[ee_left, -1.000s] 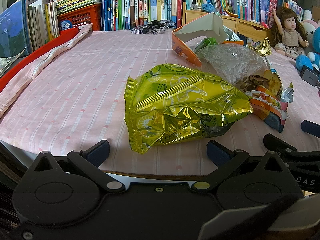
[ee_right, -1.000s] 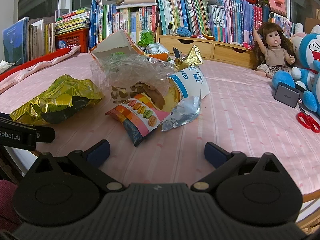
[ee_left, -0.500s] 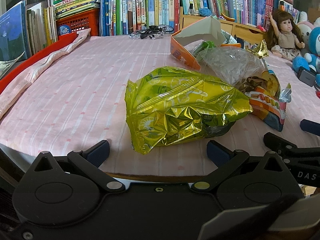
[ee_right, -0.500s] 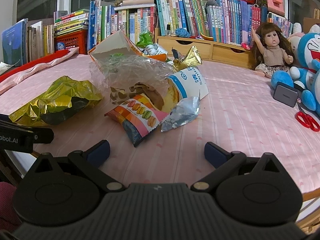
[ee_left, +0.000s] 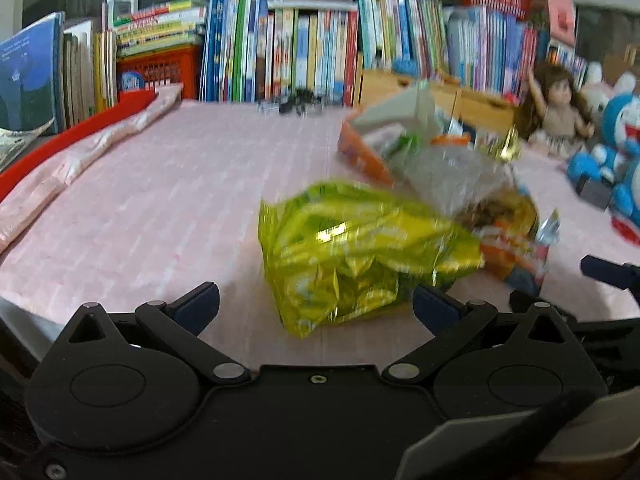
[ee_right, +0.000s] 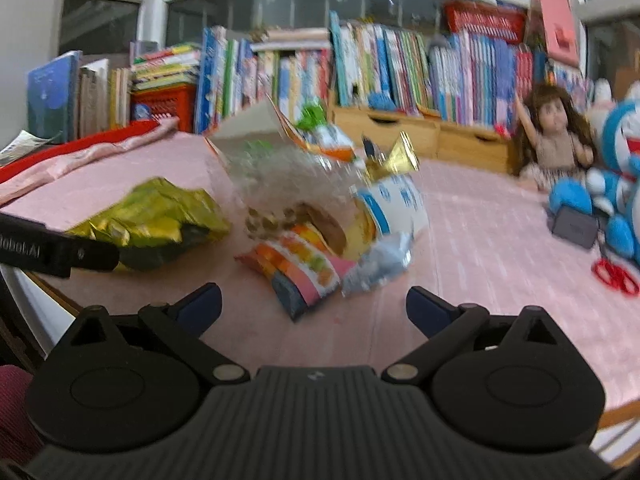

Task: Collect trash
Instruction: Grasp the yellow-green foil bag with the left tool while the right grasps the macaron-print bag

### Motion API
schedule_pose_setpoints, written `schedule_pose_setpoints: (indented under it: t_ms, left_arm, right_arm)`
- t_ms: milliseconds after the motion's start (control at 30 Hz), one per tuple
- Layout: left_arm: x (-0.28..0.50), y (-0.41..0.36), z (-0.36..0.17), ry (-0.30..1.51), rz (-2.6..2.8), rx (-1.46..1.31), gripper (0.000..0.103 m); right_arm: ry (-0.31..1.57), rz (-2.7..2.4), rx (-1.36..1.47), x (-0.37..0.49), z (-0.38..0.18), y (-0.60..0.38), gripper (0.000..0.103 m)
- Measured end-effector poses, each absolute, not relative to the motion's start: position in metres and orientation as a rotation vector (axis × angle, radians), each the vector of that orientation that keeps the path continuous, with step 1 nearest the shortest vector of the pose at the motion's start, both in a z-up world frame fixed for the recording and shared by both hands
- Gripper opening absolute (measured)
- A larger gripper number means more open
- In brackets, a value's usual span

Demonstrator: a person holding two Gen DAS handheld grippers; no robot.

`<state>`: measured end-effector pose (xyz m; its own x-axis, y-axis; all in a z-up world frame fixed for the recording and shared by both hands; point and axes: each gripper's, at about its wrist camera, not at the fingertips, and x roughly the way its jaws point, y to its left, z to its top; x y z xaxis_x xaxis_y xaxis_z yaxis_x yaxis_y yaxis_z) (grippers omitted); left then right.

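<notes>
Both views are blurred. The only lettering partly legible is white print, roughly "Robot.AI", on the black body of the left hand-held gripper (ee_right: 56, 250) seen in the right wrist view. Book spines and snack wrappers carry print too smeared to read.

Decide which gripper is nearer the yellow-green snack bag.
Left. The left gripper faces the yellow-green snack bag directly, open; the right gripper sits off to the bag's right, facing other wrappers.

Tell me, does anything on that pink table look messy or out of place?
Yes. Empty snack wrappers lie heaped mid-table: a crumpled yellow-green bag, a colourful packet, a tipped paper cup and a torn-open orange box. Both claws are open, holding nothing.
</notes>
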<state>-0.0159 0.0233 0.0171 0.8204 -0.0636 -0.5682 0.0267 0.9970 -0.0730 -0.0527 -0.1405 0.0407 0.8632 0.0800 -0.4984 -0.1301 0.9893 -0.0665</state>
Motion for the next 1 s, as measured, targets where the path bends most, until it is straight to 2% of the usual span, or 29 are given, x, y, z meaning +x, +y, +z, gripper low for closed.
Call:
schedule_pose_setpoints:
  t_ms: [400, 500, 533, 667, 800, 1000]
  left_arm:
    - [-0.006, 0.036, 0.010, 0.634, -0.108, -0.184, 0.103]
    - [-0.001, 0.035, 0.005, 0.645, -0.115, -0.186, 0.103]
    - [0.001, 0.035, 0.003, 0.649, -0.117, -0.191, 0.103]
    - [0.006, 0.031, -0.004, 0.643, -0.131, -0.204, 0.103]
    - [0.009, 0.031, -0.003, 0.637, -0.169, -0.266, 0.103]
    - [0.015, 0.057, -0.003, 0.653, -0.218, -0.552, 0.103]
  right_arm:
    - [0.525, 0.133, -0.192, -0.022, 0.042, -0.131, 0.087]
    - [0.567, 0.147, -0.166, -0.015, 0.036, -0.134, 0.076]
    - [0.566, 0.153, -0.150, -0.015, 0.035, -0.135, 0.070]
    - [0.551, 0.179, -0.158, -0.021, 0.035, -0.132, 0.058]
    - [0.542, 0.210, -0.193, -0.028, 0.035, -0.124, 0.056]
    - [0.526, 0.220, -0.215, -0.033, 0.037, -0.118, 0.053]
